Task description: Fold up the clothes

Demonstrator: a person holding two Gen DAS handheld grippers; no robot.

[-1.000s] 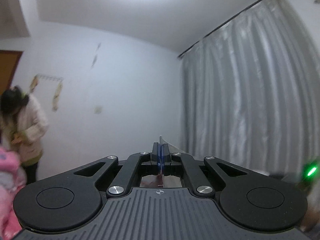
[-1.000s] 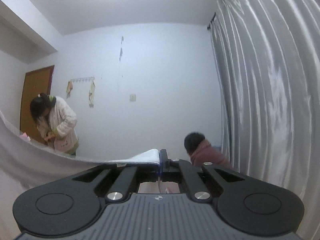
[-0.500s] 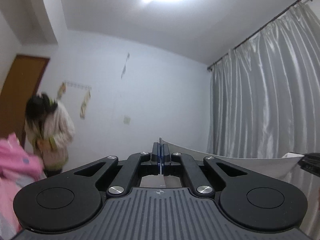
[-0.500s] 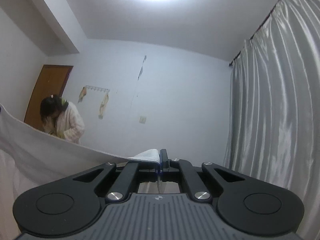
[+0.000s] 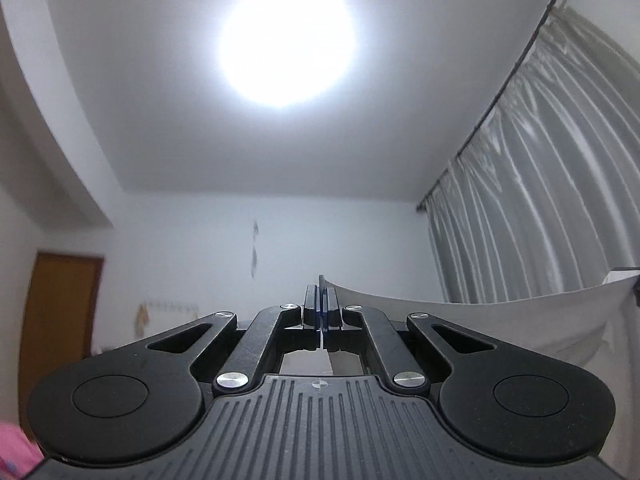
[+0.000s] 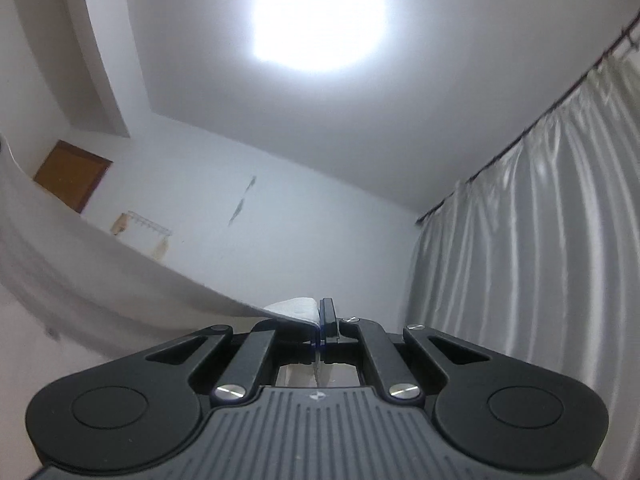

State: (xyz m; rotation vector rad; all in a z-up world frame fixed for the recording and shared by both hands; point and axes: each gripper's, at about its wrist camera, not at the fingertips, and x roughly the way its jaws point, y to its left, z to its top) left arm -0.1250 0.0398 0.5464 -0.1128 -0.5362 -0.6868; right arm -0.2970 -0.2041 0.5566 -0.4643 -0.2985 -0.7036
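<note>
A white garment hangs stretched between my two grippers, both tilted up toward the ceiling. In the left wrist view my left gripper (image 5: 321,300) is shut on one edge of the white garment (image 5: 500,322), which sweeps off to the right toward the other gripper at the frame's right edge. Seen from the right wrist, my right gripper (image 6: 320,314) is shut on the opposite edge, and the white garment (image 6: 100,276) runs away to the left in a long sagging sheet. Its lower part is hidden below both gripper bodies.
A bright ceiling lamp (image 5: 286,46) glares overhead. Grey curtains (image 6: 540,260) fill the right side. A brown door (image 5: 60,320) stands at the left, with a hook rail (image 6: 146,228) on the far white wall. Something pink (image 5: 16,454) shows at the lower left corner.
Both grippers have risen and tipped upward, so the ceiling and lamp now fill the views. The two persons seen earlier have dropped out of sight. The garment stays held and stretched.
</note>
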